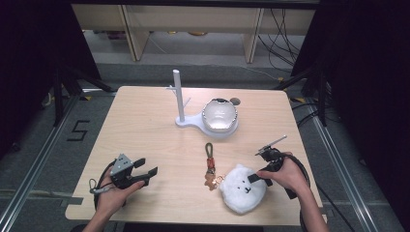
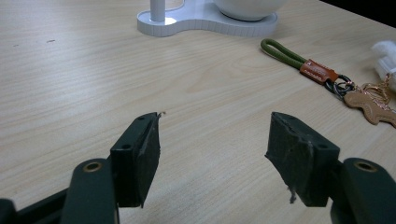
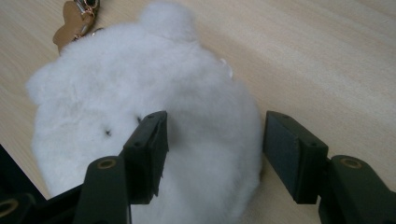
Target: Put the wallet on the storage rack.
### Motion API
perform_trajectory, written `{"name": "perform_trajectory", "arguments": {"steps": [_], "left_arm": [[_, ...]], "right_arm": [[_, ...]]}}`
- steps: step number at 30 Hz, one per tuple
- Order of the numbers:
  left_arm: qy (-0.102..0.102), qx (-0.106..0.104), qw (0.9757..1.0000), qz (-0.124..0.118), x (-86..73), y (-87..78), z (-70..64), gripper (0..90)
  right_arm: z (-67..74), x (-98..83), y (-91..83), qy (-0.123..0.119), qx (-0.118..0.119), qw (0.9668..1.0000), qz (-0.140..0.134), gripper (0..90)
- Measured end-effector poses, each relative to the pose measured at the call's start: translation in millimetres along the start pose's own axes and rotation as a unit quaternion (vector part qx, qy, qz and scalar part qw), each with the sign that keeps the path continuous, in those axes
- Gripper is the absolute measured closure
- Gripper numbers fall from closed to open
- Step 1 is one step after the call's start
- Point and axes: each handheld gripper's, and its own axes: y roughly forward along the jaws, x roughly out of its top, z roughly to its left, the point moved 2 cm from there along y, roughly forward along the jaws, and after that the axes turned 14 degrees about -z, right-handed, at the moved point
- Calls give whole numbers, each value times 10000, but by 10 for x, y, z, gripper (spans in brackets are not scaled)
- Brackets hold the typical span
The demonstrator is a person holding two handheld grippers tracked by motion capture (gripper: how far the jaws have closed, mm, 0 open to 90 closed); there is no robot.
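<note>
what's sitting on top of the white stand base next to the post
A white bowl sits on the round end of the stand base, right of the upright post. Its glossy inside looks empty from the high view. The bowl covers the base under it.

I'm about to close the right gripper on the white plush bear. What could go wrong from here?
1. The right gripper straddles only the right edge of the plush bear; closing may pinch just fur and slip.
2. The keychain looks linked to the bear by metal rings, so a lift would probably drag it across the table.
3. Carried forward, the dangling keychain might snag the white stand or hit the bowl.
</note>
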Motion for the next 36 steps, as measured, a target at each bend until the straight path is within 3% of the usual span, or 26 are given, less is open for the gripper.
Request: {"name": "perform_trajectory", "arguments": {"steps": [1, 2, 4, 7, 8, 11, 12, 13, 14, 15, 18, 19, 22, 24, 26, 27, 28, 31, 36], "left_arm": [[17, 43, 10000, 46, 3, -9, -1, 341], [-1, 21, 10000, 22, -2, -5, 4, 341], [0, 23, 10000, 26, -3, -5, 6, 341], [-3, -9, 10000, 7, -4, 0, 7, 342], [-1, -11, 10000, 9, -3, 1, 6, 342], [19, 30, 10000, 40, 1, -7, 2, 342], [19, 30, 10000, 40, 1, -7, 2, 342], [-5, -8, 10000, 2, 0, -5, 5, 342], [-14, -6, 10000, -10, 1, -6, 5, 342], [-6, 14, 10000, -10, 2, -8, 4, 342], [6, 36, 10000, 25, 3, -14, 4, 342], [12, 35, 10000, 33, 2, -14, 5, 342], [15, 18, 10000, 31, -3, -12, 5, 342], [17, 18, 10000, 27, -5, -10, 6, 343], [31, 16, 10000, 37, -6, -12, 6, 342], [27, 2, 10000, 26, -8, -8, 7, 343], [21, -14, 10000, 22, -11, -5, 8, 343], [36, -22, 10000, 33, -14, -5, 3, 343], [13, 3, 10000, 36, -19, -5, -11, 344]], "right_arm": [[13, 6, 21, 114, -28, 9999, 68, 410], [-42, 11, 52, -109, -39, 9999, 98, 410], [-17, 15, 65, -15, 96, 9998, 191, 412], [-31, 28, 84, -190, -72, 9996, 203, 429], [-29, 33, 80, -247, -32, 9994, 260, 434], [27, 52, 72, -184, 4, 9986, 503, 451], [27, 52, 72, -184, 4, 9986, 503, 451], [41, 70, 70, -339, -42, 9984, 448, 459], [57, 79, 75, -306, -130, 9983, 482, 460], [33, 88, 72, -493, -99, 9974, 510, 460], [57, 89, 81, -414, -118, 9970, 641, 459], [39, 86, 89, -572, -110, 9962, 648, 464], [59, 87, 96, -546, -20, 9966, 621, 480], [64, 84, 102, -562, -35, 9961, 679, 505], [61, 77, 103, -778, 13, 9943, 729, 583], [78, 69, 107, -712, -60, 9949, 706, 617], [74, 74, 105, -801, -22, 9942, 721, 649], [99, 70, 81, -744, 42, 9945, 734, 739], [125, 60, 70, -1078, 62, 9905, 853, 787]]}}
